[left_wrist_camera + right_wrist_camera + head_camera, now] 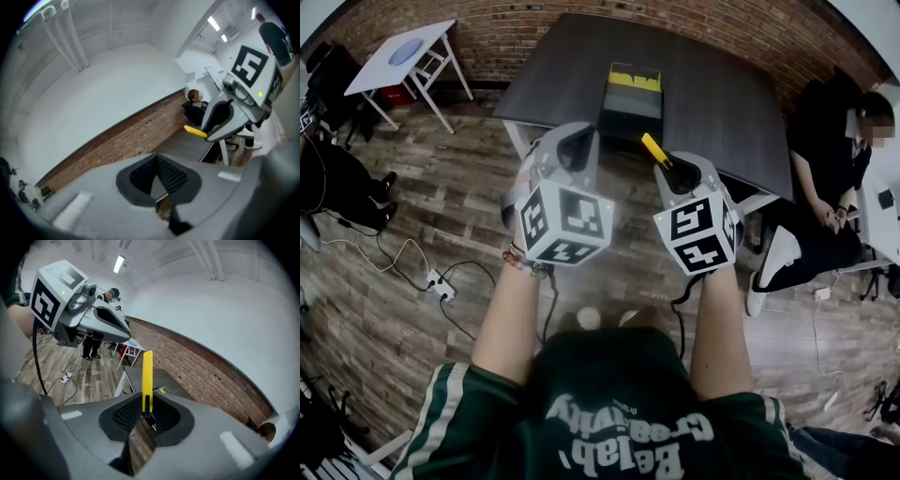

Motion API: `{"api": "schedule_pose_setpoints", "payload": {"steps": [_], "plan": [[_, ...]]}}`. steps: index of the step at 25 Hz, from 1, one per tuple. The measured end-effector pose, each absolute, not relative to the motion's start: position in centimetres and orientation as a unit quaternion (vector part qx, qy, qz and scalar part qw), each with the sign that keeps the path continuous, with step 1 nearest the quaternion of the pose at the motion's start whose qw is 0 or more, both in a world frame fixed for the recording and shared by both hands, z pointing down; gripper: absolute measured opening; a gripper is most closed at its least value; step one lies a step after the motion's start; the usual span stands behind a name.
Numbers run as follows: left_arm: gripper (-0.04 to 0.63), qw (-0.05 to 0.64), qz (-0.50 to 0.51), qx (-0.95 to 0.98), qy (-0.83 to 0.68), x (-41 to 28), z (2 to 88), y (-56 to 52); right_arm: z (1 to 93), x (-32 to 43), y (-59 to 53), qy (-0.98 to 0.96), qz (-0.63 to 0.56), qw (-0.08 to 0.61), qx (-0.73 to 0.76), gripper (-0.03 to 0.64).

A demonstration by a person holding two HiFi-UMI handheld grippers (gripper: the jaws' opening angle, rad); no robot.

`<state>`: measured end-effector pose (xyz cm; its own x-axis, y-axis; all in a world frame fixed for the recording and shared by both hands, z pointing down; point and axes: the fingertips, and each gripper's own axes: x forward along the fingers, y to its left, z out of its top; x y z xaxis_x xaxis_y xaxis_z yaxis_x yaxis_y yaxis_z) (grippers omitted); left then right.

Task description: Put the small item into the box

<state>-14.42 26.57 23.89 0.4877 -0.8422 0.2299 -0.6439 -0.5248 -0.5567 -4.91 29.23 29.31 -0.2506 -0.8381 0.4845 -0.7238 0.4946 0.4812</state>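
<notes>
My right gripper [675,173] is shut on a thin yellow strip [654,150], which sticks up and forward from between its pads [147,373]. The same strip [196,131] also shows in the left gripper view. A black box [630,94] with yellow at its far end stands on the near part of a dark table [722,103], ahead of both grippers. To the left of the right one, at about the same height, my left gripper [578,141] is held with its jaws together and nothing between them [158,180]. Both hang above the wooden floor, short of the table.
A small white table [403,52] stands at the far left by the brick wall. A person [834,197] sits at the right of the dark table. A power strip [441,284] with cables lies on the floor at the left.
</notes>
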Motion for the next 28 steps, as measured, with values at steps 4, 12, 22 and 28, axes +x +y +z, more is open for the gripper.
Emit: {"api": "schedule_pose_setpoints", "payload": {"steps": [4,12,22,28], "plan": [[0.003,0.208,-0.244,-0.839,0.44,-14.8,23.8,26.1,29.3,-5.2,29.0,-0.785,-0.08,0.358,0.5,0.072],[0.003,0.211,-0.246,-0.841,0.434,-13.3,23.9,23.0,29.5,-3.9,25.7,-0.785,-0.075,0.356,0.502,0.072],[0.003,0.215,-0.254,-0.839,0.431,-9.3,24.3,15.0,30.0,-0.3,17.6,-0.789,-0.069,0.355,0.497,0.072],[0.003,0.212,-0.256,-0.838,0.432,-6.8,24.3,9.5,30.0,1.8,11.8,-0.792,-0.067,0.357,0.49,0.072]]}}
